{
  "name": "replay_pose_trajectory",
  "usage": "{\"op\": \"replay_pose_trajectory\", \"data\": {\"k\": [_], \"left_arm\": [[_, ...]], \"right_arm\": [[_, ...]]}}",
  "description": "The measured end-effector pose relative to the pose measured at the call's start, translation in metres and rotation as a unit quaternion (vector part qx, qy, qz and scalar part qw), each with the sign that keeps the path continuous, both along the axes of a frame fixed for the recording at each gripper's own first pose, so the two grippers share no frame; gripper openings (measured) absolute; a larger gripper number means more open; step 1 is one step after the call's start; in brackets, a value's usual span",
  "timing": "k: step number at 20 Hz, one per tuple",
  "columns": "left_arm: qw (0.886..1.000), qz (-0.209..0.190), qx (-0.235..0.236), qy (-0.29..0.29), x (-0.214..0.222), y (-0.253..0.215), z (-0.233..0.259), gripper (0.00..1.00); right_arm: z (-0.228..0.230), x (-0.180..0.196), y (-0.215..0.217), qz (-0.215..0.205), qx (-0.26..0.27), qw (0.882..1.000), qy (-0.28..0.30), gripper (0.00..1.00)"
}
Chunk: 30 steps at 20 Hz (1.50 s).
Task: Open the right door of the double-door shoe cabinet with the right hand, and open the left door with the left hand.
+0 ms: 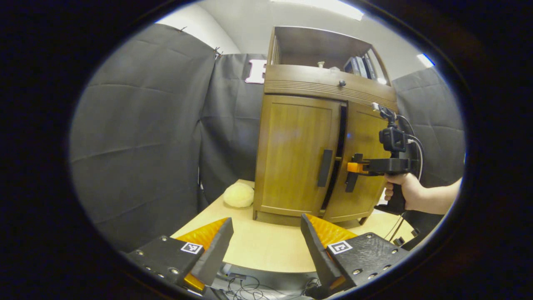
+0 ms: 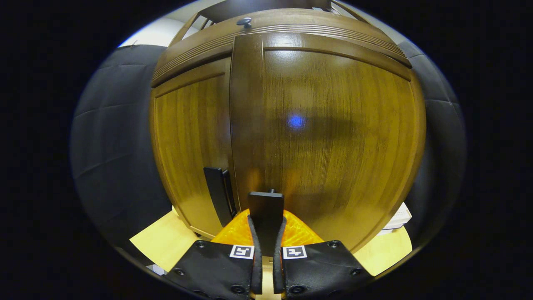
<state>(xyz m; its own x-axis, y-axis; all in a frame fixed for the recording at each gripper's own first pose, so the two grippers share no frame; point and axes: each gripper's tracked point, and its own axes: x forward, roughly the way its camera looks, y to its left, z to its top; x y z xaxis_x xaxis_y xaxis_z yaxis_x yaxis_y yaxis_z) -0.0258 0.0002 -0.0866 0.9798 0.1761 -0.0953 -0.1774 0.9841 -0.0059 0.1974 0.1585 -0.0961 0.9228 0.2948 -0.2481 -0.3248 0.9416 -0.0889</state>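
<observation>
Your right gripper (image 2: 266, 233) clamps right door handle (image 2: 266, 208); right door (image 2: 329, 133) seems slightly ajar. Your left gripper (image 1: 266, 241) spread wide above tabletop (image 1: 262, 246), well short of left door (image 1: 295, 154).

Your cabinet (image 1: 320, 137) stands on the table (image 1: 258, 246), a round lump (image 1: 238, 195) left of it (books (image 1: 358, 66) on top).

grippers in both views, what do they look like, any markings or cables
The left gripper has two wedge-shaped jaws on black bolted plates, each carrying a small square black-and-white marker. The right gripper has the same plates and markers up close. In the left gripper view the right gripper is a black pistol-grip tool with a small camera on top and cables trailing back; the hand has a bare forearm, no sleeve visible.
</observation>
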Motion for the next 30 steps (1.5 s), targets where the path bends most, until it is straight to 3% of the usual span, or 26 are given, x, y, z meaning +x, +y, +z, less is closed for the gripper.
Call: {"op": "replay_pose_trajectory", "data": {"k": [6, 8, 11, 13, 17, 22, 23, 24, 25, 26, 28, 30], "left_arm": [[0.997, -0.071, 0.016, 0.013, -0.004, -0.015, -0.005, 0.91], [0.995, -0.095, 0.02, 0.016, -0.007, -0.024, -0.003, 0.91], [0.993, -0.116, -0.011, 0.011, -0.015, -0.044, -0.003, 0.91], [0.993, -0.113, -0.038, 0.006, -0.007, -0.052, 0.002, 0.91], [0.994, -0.086, -0.064, -0.002, 0.007, -0.065, 0.012, 0.91], [0.996, -0.08, -0.027, 0.01, -0.003, -0.105, 0.027, 0.91], [0.997, -0.077, -0.019, 0.01, -0.002, -0.112, 0.03, 0.9], [0.997, -0.073, -0.016, 0.009, -0.001, -0.118, 0.032, 0.91], [0.997, -0.07, -0.017, 0.009, 0.0, -0.125, 0.03, 0.91], [0.998, -0.067, -0.018, 0.011, 0.001, -0.13, 0.029, 0.91], [0.998, -0.055, -0.014, 0.009, 0.001, -0.126, 0.031, 0.91], [0.999, -0.042, -0.014, 0.006, 0.001, -0.126, 0.033, 0.9]], "right_arm": [[-0.003, -0.002, -0.003, -0.013, -0.027, 0.999, 0.025, 0.08], [-0.003, -0.002, -0.004, -0.017, -0.029, 0.999, 0.024, 0.12], [-0.002, -0.001, -0.003, -0.014, -0.028, 0.999, 0.018, 0.12], [-0.001, -0.001, -0.002, -0.009, -0.027, 1.0, 0.014, 0.08], [-0.001, -0.001, 0.001, 0.01, -0.018, 1.0, 0.012, 0.12], [-0.001, 0.0, 0.006, 0.039, -0.009, 0.999, 0.006, 0.08], [-0.001, 0.0, 0.008, 0.049, -0.007, 0.999, 0.007, 0.14], [-0.002, -0.001, 0.009, 0.058, -0.005, 0.998, 0.01, 0.08], [-0.002, -0.001, 0.01, 0.067, -0.004, 0.998, 0.013, 0.11], [-0.002, -0.001, 0.011, 0.074, -0.003, 0.997, 0.013, 0.08], [0.001, -0.001, 0.011, 0.083, 0.001, 0.996, 0.011, 0.11], [0.003, -0.001, 0.012, 0.087, 0.005, 0.996, 0.008, 0.08]]}}
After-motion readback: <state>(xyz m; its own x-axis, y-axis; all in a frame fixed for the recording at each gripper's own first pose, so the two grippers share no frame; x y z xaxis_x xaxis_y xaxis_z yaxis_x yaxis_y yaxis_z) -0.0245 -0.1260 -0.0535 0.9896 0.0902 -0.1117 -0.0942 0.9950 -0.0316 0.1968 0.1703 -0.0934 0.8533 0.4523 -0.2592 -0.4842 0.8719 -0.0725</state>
